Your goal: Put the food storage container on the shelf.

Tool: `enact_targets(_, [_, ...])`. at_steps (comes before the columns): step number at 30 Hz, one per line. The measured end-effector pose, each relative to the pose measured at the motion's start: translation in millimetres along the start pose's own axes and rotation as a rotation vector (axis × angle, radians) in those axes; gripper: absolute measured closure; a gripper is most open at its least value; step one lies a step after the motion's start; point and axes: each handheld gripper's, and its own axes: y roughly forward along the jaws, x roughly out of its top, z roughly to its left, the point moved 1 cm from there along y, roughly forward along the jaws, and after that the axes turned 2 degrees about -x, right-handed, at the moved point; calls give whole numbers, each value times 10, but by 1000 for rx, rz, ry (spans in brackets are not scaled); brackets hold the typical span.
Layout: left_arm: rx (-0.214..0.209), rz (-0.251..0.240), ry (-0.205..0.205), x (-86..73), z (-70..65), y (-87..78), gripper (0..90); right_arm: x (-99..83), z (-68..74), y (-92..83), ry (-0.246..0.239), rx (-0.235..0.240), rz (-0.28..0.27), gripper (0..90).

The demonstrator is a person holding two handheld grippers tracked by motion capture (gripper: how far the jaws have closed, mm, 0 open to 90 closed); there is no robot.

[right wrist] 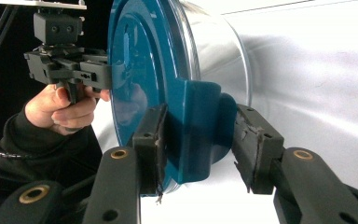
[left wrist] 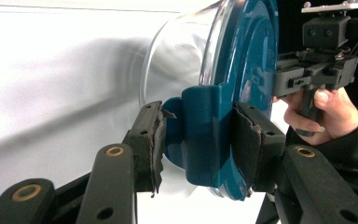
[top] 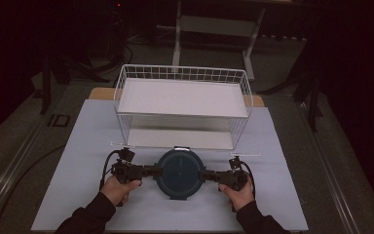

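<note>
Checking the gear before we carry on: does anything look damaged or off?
Yes: the left gripper's pad is torn and ragged at its edge where it clamps the lid's clip. The right gripper's pad looks frayed too.

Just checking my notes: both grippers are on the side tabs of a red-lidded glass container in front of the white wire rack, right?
Not quite: the lid is dark teal blue, not red, as the left gripper view shows. The rest holds: the left gripper and right gripper sit on its side tabs, in front of the white wire rack.
</note>
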Motion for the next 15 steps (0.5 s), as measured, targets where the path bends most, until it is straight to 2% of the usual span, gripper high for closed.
enact_targets(6, [4,2,5,0,-20,0,564,11,6,-9,1,0,-3,565])
enact_targets(11, [3,-16,22,42,-31,3,562,51,7,-26,-7,-2,-15,566])
enact_targets(15, [7,-40,66,150,-62,-13,560,154,34,-62,-35,-7,-25,566])
